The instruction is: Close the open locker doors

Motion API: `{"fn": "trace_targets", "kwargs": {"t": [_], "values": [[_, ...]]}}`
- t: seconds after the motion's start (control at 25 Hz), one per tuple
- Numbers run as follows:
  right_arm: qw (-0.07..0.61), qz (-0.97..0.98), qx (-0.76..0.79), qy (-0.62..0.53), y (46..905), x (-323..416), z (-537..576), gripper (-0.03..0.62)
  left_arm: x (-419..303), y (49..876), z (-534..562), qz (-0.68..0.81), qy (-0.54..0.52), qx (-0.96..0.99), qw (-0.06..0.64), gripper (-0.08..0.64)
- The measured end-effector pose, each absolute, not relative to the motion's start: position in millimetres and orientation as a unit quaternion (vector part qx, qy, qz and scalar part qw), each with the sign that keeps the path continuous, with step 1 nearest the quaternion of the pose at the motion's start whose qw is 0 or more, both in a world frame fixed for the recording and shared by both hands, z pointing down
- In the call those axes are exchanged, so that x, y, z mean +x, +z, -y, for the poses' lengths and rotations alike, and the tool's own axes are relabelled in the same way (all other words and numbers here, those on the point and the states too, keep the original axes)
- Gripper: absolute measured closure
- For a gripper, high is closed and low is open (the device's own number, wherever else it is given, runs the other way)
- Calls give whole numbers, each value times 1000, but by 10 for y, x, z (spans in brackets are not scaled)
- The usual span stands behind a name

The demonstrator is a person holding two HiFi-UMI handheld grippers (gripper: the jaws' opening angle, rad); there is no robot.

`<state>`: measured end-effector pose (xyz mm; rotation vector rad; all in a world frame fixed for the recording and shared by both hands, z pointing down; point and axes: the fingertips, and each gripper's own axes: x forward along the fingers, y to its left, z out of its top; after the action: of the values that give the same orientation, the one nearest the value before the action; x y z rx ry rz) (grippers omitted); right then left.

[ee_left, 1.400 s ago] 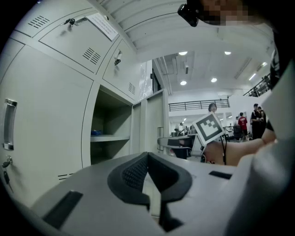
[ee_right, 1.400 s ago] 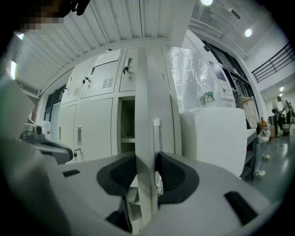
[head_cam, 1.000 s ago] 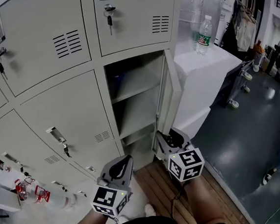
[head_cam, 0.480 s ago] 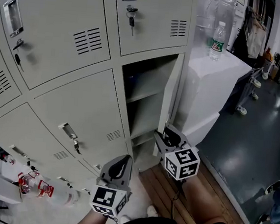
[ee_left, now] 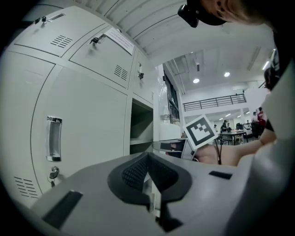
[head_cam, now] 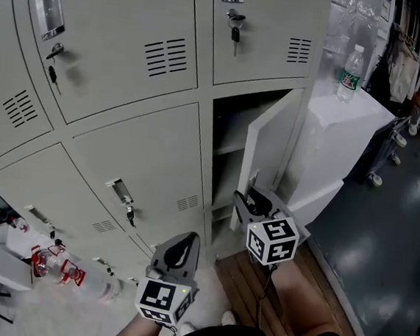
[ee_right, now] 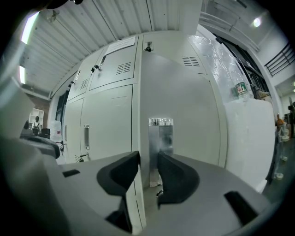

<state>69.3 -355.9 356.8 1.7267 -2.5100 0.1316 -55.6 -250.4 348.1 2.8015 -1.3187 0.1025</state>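
grey locker door [head_cam: 268, 148] edge between just-closing, unclamped fingers [ee_right: 177, 177] of right gripper [head_cam: 249, 202]; left gripper [head_cam: 179, 246] clenched empty

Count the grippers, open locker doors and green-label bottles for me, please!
Grippers: 2 (left gripper, shut; right gripper, jaws have just been closing, door edge between them)
Open locker doors: 1
Green-label bottles: 1
Total: 4
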Motion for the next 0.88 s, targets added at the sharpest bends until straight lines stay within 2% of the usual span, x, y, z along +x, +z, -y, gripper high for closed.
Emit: {"fn": "trace_targets", "kwargs": {"t": [0.88], "values": [[46, 844, 533, 39, 3565, 289, 4222, 474, -806, 3491, 2941, 465, 32, 885, 22, 555]]}}
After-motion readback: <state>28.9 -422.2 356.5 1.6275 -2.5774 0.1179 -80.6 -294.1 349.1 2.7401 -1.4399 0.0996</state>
